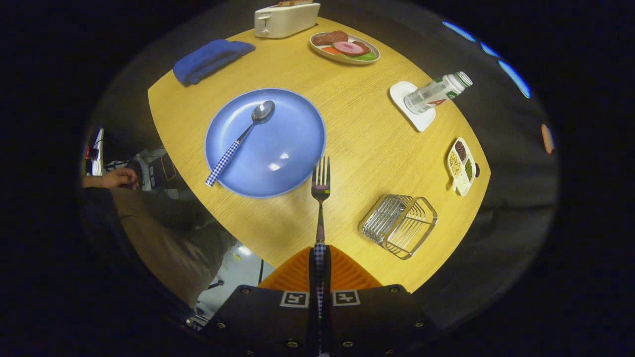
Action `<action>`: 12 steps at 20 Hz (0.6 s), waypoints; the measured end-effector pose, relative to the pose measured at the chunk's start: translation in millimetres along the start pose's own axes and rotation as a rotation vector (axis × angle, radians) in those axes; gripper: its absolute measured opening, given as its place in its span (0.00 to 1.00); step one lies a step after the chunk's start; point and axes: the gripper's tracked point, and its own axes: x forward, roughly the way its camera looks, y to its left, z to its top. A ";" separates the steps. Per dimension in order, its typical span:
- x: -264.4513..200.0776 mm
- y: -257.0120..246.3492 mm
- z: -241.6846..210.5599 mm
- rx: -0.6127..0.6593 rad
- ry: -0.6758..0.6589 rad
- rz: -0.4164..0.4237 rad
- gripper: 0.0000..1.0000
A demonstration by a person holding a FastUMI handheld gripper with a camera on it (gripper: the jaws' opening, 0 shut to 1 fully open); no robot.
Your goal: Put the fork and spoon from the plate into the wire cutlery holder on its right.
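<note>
While clamped in the fingers [320,267], fork [320,193]; spoon [243,136] on plate [292,148]; holder [399,225] empty.

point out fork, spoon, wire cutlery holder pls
fork [321,191]: gripper view, neck below the tines; handle clamped between the fingers.
spoon [262,112]: gripper view, bowl, on the blue plate.
wire cutlery holder [397,222]: gripper view, wire side.

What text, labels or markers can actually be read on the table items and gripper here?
"A": large red letter on the white plastic bottle; its smaller print is too blurred to read.
Two square black-and-white markers on the gripper, shut on the checked-handled metal fork: patterns, not text.
White toaster: no legible marking.
</note>
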 end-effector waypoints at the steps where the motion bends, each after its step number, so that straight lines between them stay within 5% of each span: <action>1: -2.8 -5.2 -2.7 0.010 0.001 -0.003 0.03; 12: -35.8 -81.3 -53.3 0.035 0.119 -0.092 0.03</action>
